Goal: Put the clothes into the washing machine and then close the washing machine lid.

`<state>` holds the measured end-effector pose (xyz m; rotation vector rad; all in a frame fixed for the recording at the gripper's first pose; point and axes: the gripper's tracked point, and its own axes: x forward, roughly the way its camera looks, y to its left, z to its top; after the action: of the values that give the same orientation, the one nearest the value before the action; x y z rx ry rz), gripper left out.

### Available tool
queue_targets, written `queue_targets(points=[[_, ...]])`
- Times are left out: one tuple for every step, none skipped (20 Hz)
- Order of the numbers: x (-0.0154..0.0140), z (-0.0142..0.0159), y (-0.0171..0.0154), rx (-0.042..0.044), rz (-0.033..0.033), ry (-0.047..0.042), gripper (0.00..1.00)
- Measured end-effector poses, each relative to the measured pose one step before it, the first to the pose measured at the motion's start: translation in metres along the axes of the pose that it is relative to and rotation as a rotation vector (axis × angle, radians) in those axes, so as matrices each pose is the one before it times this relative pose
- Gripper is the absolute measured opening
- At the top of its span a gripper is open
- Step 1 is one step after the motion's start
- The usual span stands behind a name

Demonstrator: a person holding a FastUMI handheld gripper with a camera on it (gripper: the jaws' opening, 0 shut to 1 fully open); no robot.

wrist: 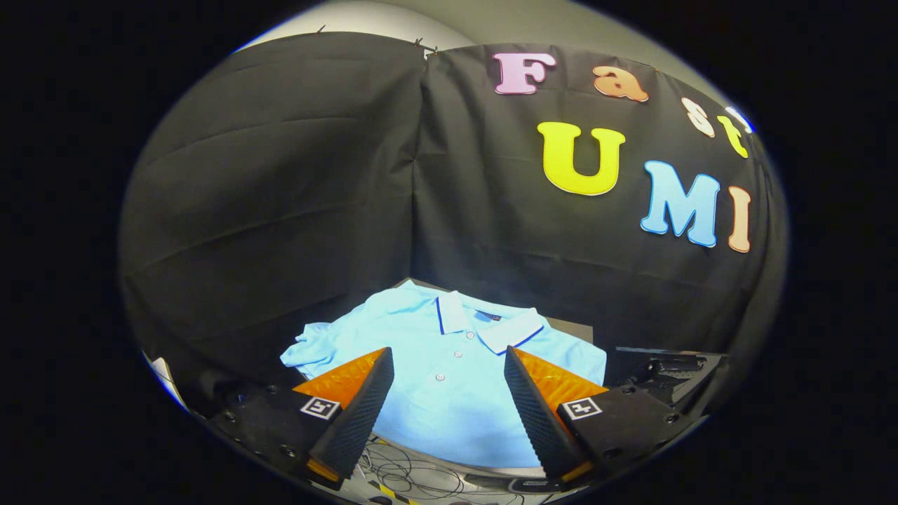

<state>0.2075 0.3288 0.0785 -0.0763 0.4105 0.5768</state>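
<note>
A light blue polo shirt [449, 379] with a white collar and a buttoned placket lies spread flat on a raised surface [568, 324], collar toward the black cloth wall. My gripper [447, 359] hovers above the shirt's chest, open wide, with nothing between its fingers. One finger [361, 410] stands over the shirt's left half, the other finger [537, 414] over its right half. The shirt's lower hem hangs over the near edge of the surface.
Black cloth walls stand close behind the shirt and to both sides. A dark piece of equipment [666, 368] sits just right of the shirt. Loose cables [410, 477] lie on the floor below the near edge.
</note>
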Motion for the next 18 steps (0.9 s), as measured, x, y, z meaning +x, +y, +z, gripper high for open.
queue_targets(points=[[0.00281, -0.00132, 0.00102, 0.00104, -0.00235, 0.0044, 0.99], [0.00261, -0.00081, 0.0014, 0.00171, 0.00042, 0.00254, 0.99], [0.00253, -0.00255, 0.00277, 0.0014, 0.0014, 0.00467, 0.99], [0.00161, -0.00209, 0.00275, -0.00025, 0.00443, 0.00644, 0.99], [0.00084, -0.00293, 0.00155, -0.00176, -0.00031, 0.0035, 0.99], [0.00002, -0.00281, 0.00157, -0.00442, 0.00146, 0.00434, 0.99], [-0.00012, -0.0023, 0.00133, -0.00444, -0.00081, 0.00449, 0.99], [0.00028, -0.00199, 0.00027, -0.00343, -0.00031, 0.00321, 0.99], [0.0005, -0.00244, 0.00054, -0.0011, 0.00004, 0.00531, 0.99], [0.00051, -0.00137, -0.0001, -0.00043, 0.00014, 0.00347, 0.99], [0.00032, -0.00113, -0.00048, -0.00112, -0.00254, 0.00323, 0.99], [-0.0004, -0.0005, -0.00009, 0.00051, -0.00113, 0.0008, 0.99], [0.00098, -0.00088, -0.00006, 0.00152, -0.00087, 0.00164, 0.99], [0.00173, -0.00035, -0.00052, 0.00132, -0.00118, 0.00367, 0.99], [0.00278, -0.00078, 0.00107, 0.00163, -0.00017, 0.00317, 0.99], [0.00422, 0.00115, 0.00135, -0.00016, 0.00316, 0.0034, 0.99], [0.00539, 0.00095, 0.00211, -0.00033, 0.00359, 0.0024, 0.99], [0.00562, 0.00184, 0.00047, -0.00077, -0.0006, 0.00269, 0.99]])
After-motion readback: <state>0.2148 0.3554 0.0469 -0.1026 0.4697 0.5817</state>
